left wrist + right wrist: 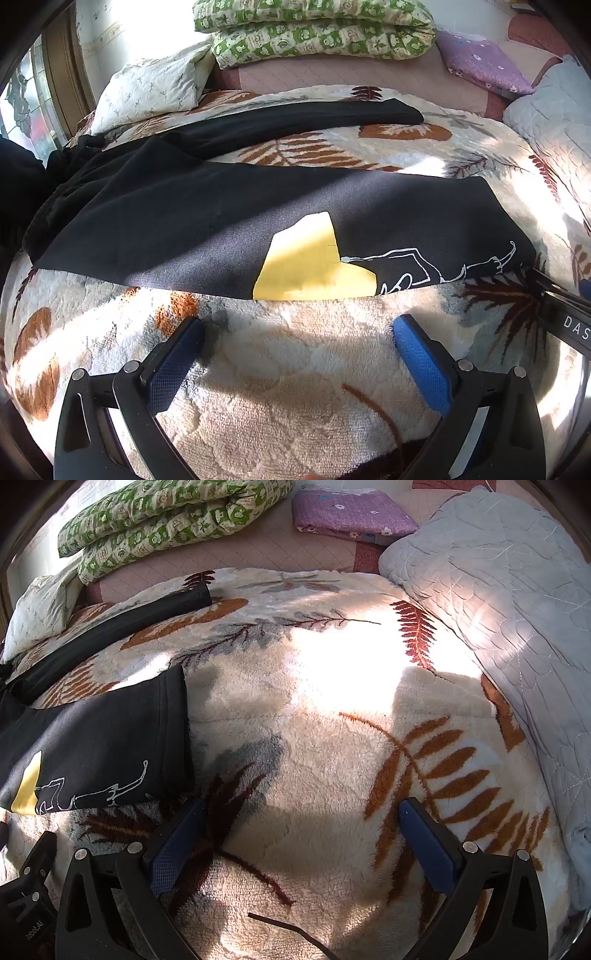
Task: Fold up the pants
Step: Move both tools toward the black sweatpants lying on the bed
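So the black pants (pixel 207 221) are spread out flat on the fuzzy leaf-print blanket (pixel 280 369), legs in a V, waistband off to the left of my left camera and cuffs to the right. My guess is they're laid open like that so one leg can go over the other first. The near leg has a yellow patch (pixel 310 266) and a white line drawing by the cuff, handy landmark tbh

My left gripper (pixel 297 343) hangs just short of that near leg's edge, jaws spread as wide as they go, nothing between them and touching only air as far as I can see. My right gripper (pixel 301 823) sits just past the near cuff (pixel 177 734), also wide open and empty, over bare blanket. Reckon each is lined up to take an end of that leg
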`<action>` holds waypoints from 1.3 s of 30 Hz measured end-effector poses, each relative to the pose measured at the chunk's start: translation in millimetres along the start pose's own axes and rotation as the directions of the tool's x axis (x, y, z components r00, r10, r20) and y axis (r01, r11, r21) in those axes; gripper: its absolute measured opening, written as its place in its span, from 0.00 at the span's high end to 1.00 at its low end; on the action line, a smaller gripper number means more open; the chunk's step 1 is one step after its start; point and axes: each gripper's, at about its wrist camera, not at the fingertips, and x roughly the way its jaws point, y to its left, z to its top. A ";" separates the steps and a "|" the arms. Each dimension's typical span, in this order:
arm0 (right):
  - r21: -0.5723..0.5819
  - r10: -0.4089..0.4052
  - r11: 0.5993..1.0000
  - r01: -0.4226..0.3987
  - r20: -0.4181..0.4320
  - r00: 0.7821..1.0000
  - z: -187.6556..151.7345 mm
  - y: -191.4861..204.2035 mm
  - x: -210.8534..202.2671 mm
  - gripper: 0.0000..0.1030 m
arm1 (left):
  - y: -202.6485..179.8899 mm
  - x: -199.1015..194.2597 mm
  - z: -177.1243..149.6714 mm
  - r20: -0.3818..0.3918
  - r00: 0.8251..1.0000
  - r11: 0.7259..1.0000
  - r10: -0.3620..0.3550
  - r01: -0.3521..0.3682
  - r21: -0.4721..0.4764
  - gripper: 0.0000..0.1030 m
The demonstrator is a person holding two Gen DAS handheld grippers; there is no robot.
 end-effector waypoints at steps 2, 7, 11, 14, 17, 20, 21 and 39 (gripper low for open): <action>0.003 0.004 1.000 -0.004 -0.001 1.000 0.0 -0.1 0.0 0.01 | -0.5 0.1 0.4 -0.001 1.000 1.000 -0.002 0.002 -0.001 0.00; 0.002 0.003 1.000 -0.003 -0.001 1.000 0.0 -0.2 -0.1 0.01 | 2.8 -0.9 0.8 0.002 1.000 1.000 -0.005 0.005 -0.005 0.00; 0.002 0.002 1.000 -0.002 -0.002 1.000 0.0 -0.1 0.0 0.01 | 2.9 -1.6 1.8 0.003 1.000 1.000 0.000 0.000 -0.001 0.00; 0.001 0.002 1.000 -0.002 -0.002 1.000 0.0 0.0 0.0 0.01 | 1.7 -0.6 0.1 0.002 1.000 1.000 -0.008 0.008 -0.007 0.00; 0.001 0.002 1.000 -0.002 -0.002 1.000 0.0 -0.1 0.1 0.01 | 1.1 -0.5 0.2 0.003 1.000 1.000 -0.005 0.005 -0.005 0.00; 0.002 0.002 1.000 -0.002 -0.001 1.000 0.0 -0.2 0.0 0.01 | 0.0 -0.3 -0.3 0.006 1.000 1.000 -0.005 0.005 -0.006 0.00; 0.001 0.002 1.000 -0.002 -0.002 1.000 0.0 0.0 0.0 0.01 | -0.2 -0.4 -0.3 0.006 1.000 1.000 -0.003 0.003 -0.006 0.00; -0.014 -0.022 1.000 0.022 -0.013 1.000 2.5 4.1 1.1 0.01 | 16.9 3.4 9.7 -0.014 0.993 0.993 -0.114 0.114 0.012 0.01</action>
